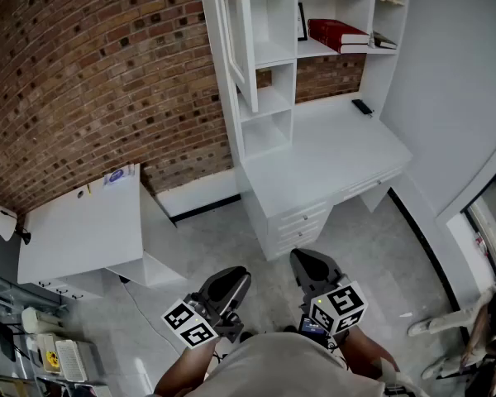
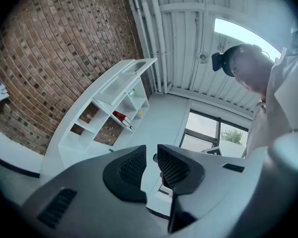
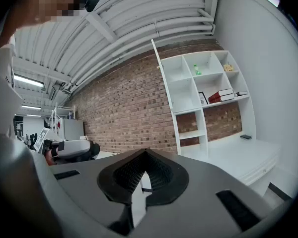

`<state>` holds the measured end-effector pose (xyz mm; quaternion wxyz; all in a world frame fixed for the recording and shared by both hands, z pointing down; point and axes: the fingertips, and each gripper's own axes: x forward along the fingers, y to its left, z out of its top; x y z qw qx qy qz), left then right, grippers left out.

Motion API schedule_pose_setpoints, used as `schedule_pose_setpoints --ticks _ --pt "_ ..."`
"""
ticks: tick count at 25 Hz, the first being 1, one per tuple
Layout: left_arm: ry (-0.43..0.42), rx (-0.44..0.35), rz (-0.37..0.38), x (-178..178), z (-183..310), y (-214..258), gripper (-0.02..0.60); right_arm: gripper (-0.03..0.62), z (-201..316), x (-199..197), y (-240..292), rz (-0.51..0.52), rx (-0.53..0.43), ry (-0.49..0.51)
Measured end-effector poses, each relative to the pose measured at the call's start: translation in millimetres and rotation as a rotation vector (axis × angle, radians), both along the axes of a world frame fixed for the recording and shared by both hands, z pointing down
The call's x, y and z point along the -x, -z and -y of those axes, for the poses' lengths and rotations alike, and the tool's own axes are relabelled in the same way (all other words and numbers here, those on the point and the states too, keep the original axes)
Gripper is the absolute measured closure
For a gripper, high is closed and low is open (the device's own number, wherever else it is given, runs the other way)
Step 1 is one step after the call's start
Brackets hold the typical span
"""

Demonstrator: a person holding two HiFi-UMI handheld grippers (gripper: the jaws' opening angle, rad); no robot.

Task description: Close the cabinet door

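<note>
Cabinet door [image 1: 241, 44]: white, framed, swung open. It is seen at the top centre of the head view, hung on the left edge of the white shelf unit [image 1: 274, 52] and standing out from its front. In the right gripper view it is seen nearly edge-on [image 3: 164, 76], upper centre, left of the open compartments. A small knob is seen near its top in the head view, but the detail can't be made out.

Shelf contents, upper right of the head view: red books [image 1: 339, 33] lying flat, with a dark picture frame [image 1: 302, 21] beside them.

A white desk [image 1: 331, 155] with drawers is set under the shelves. A small black item [image 1: 362, 107] lies near its back edge.

Room: brick wall [image 1: 91, 73] across the upper left, low white table [image 1: 83, 230] at lower left, pale grey floor [image 1: 223, 234].

Left gripper [image 1: 228, 281], bottom centre: jaws are held narrowly apart with nothing between them [image 2: 151, 155].

Right gripper [image 1: 312, 266], just right of it: jaws are closed together and empty [image 3: 145, 168].

Both grippers are well apart from the door.
</note>
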<state>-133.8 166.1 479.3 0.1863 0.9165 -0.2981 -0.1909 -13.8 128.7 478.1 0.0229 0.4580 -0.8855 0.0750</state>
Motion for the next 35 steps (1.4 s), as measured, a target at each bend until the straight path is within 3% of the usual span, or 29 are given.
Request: schedule_pose_setpoints --ticks 15,23,35 --pt "-0.012 -0.001 0.004 -7.5 3.3 0.9 0.503 0.568 0.7 -8.3 -4.5 -0.016 0.007 -0.014" --pt "-0.008 0.01 0.015 -19.2 9.6 -1.0 0.503 0.566 6.3 -31.5 -2.4 0.006 -0.018 -0.05" --pt "0.039 0.003 0.032 -56.0 28.8 2.8 0.503 0.565 23.8 -77.5 9.6 0.015 -0.09 -0.01"
